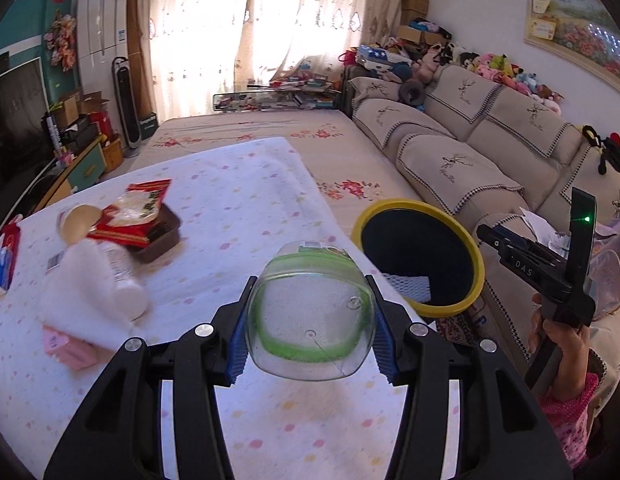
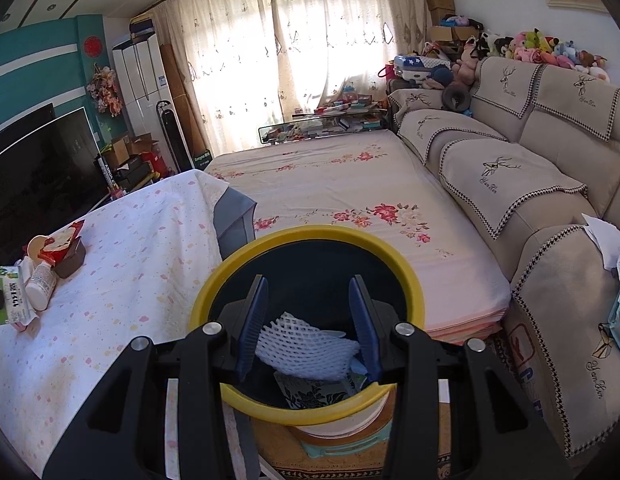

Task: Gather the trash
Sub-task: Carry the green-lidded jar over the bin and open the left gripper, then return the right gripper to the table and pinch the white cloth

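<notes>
1. The left gripper is holding a clear plastic cup with a green band. The jaws are pressing on its two sides, and its bottom is facing the camera in the lower middle of the left wrist view. The cup is lying sideways in the grip, probably because it was taken from the side where it lay.

2. The cup is hanging above the near edge of the worktop, which is covered with a white spotted cloth. The trash bin with the yellow rim is standing to the right of centre in this view, just beside the worktop edge, so I judge that the cup is being carried there.

3. The right gripper is hovering over the mouth of the bin, in the lower middle of the right wrist view. Its jaws are standing at a middle width and nothing is between them. The white foam net seen between them is lying lower, inside the bin, on top of a printed packet.

4. More trash is waiting at the left of the left wrist view: a red snack wrapper over a dark tray, a paper cup, a white bottle and a pink box.

5. The bin is placed low between the worktop and the sofa, so both hands are reaching it easily.
</notes>
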### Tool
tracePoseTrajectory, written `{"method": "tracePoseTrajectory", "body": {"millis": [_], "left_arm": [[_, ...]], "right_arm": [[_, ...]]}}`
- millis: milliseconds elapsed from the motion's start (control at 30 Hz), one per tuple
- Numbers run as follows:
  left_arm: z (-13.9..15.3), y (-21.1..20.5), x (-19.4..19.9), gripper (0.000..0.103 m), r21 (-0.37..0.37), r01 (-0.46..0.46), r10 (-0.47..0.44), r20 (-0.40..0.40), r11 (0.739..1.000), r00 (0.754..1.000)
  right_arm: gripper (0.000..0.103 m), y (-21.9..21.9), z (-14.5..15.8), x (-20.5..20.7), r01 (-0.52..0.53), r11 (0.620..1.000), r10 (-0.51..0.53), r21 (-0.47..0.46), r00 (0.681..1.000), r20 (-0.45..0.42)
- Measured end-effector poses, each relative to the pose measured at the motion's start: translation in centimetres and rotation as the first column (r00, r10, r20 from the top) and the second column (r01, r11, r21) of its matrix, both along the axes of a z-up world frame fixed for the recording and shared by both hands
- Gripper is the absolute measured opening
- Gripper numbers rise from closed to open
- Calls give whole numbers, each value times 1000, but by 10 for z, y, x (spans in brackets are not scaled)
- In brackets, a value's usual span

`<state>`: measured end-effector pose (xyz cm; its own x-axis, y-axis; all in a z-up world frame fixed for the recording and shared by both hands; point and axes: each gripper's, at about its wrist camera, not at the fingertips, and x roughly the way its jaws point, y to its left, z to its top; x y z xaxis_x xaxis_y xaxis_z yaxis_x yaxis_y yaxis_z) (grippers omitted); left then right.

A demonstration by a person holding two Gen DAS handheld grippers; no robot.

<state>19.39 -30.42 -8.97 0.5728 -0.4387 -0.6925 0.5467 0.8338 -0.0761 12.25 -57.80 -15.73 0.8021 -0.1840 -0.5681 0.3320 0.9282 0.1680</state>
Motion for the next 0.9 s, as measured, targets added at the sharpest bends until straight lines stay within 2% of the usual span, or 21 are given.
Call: {"method": "tracePoseTrajectory", "body": {"millis": [200, 333, 467, 700, 733, 800, 900], "left_arm": [[-18, -83, 28, 50, 10, 107, -107, -32, 994, 994], [-38, -130, 47, 50, 36, 144, -142, -54, 989, 988], [-60, -164, 65, 50, 54, 158, -151, -115, 986, 982], [-87, -195, 82, 51, 79, 158, -144, -157, 984, 977], [-86, -196, 82, 53, 80, 155, -142, -150, 985, 979], [-81, -191, 77, 66, 78, 148, -138, -124, 986, 983], [-70, -182, 70, 68, 68, 144, -137, -99, 987, 986]], "right_arm": [[41, -22, -1, -11, 48, 999, -48, 1, 999, 3], [41, -35, -4, -15, 66, 998, -66, 5, 998, 0], [41, -45, -6, -17, 79, 997, -79, 3, 997, -7], [41, -51, -12, -18, 92, 996, -91, 14, 996, -14], [41, -51, -12, -18, 91, 996, -91, 15, 996, -15], [42, -50, -13, -17, 89, 996, -89, 14, 996, -17], [42, -48, -12, -18, 84, 996, -84, 15, 996, -17]]}}
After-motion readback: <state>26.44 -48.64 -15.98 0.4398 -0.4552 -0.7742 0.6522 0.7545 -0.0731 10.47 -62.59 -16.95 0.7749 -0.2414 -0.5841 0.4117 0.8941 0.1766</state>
